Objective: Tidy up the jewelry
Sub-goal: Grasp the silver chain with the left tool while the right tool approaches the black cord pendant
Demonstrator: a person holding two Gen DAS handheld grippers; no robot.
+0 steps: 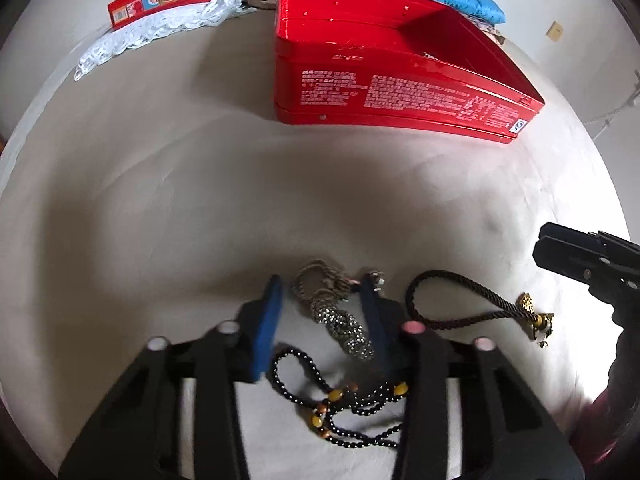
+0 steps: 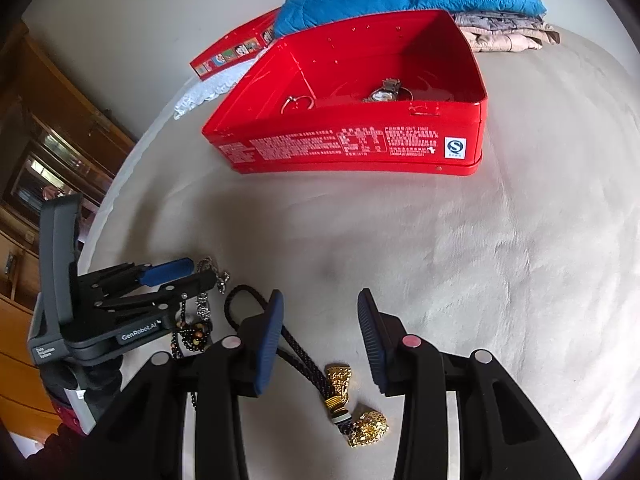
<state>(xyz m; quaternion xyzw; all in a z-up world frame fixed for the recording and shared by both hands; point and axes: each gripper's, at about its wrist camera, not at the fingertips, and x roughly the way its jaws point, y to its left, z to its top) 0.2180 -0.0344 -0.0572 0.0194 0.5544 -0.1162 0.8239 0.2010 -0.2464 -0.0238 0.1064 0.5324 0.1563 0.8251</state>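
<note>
the left gripper [image 1: 323, 304] stands narrowed astride the limp, slippery silver-grey beaded chain [image 1: 344, 326] on the near cream cloth [image 1: 160, 200] — best pinched at its bunched middle — while the right gripper [image 2: 320, 336] hangs part-open, empty, over the dark braided cord [image 2: 298, 346].

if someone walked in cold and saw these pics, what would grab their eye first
Probably the open red tin, bright against the pale bedspread at the far side, with a watch lying inside. Next, the tangle of jewelry up close: the left gripper straddles a metal chain near black beads, while the right gripper stands over a dark cord with gold ornaments.
</note>
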